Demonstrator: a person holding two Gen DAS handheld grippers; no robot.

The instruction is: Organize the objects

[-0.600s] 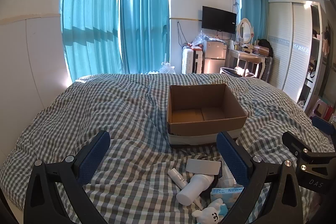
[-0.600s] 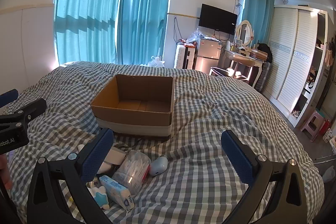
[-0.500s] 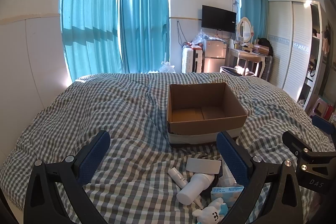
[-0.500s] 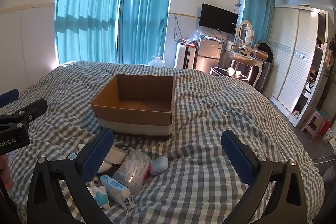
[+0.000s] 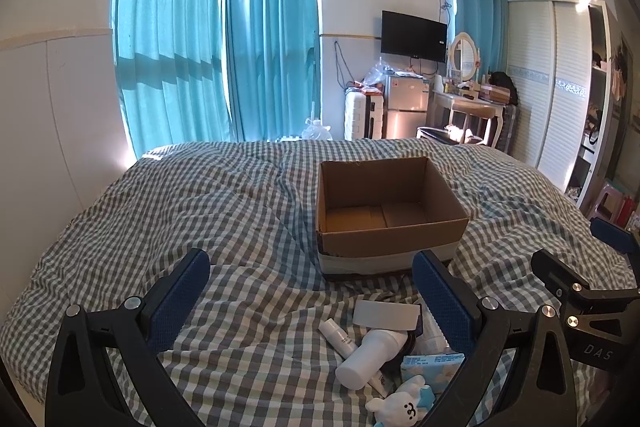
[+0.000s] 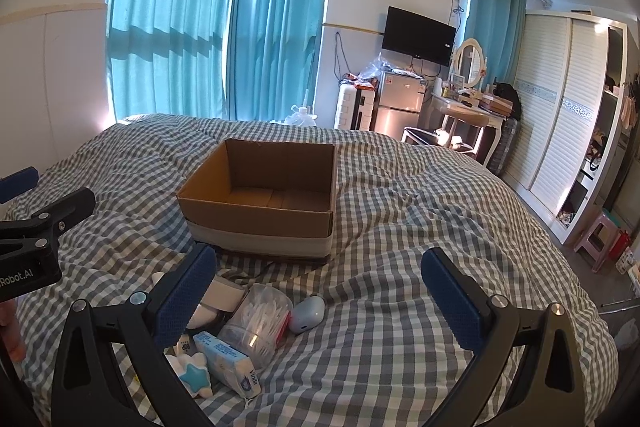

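On the checked quilt (image 5: 240,211) an open cardboard box (image 5: 384,203) sits upright, its 4 walls standing and its inside bare, with its near wall facing the cluster of small things. Just in front of that wall lies the pile: a white bottle (image 5: 370,353) on its side, a slim white tube (image 5: 338,335) beside it, a flat white card (image 5: 386,315), a blue tissue pack (image 6: 228,363), a clear tub of cotton swabs (image 6: 260,319), a pale blue rounded case (image 6: 307,314) and a white plush toy (image 5: 400,401) with a blue star. The pile touches itself throughout, yet stands apart from the box by a strip of quilt.

The left gripper (image 5: 308,303) hangs spread wide above the quilt, holding nothing; its right finger (image 5: 440,303) covers the pile's right edge, while open quilt lies under its left finger. The right gripper (image 6: 320,303) is likewise spread and bare, its left finger (image 6: 188,299) over the pile and plain quilt stretching to its right. Each tool's tip shows at the other's view edge, well apart. Quilt runs free on both sides of the box.
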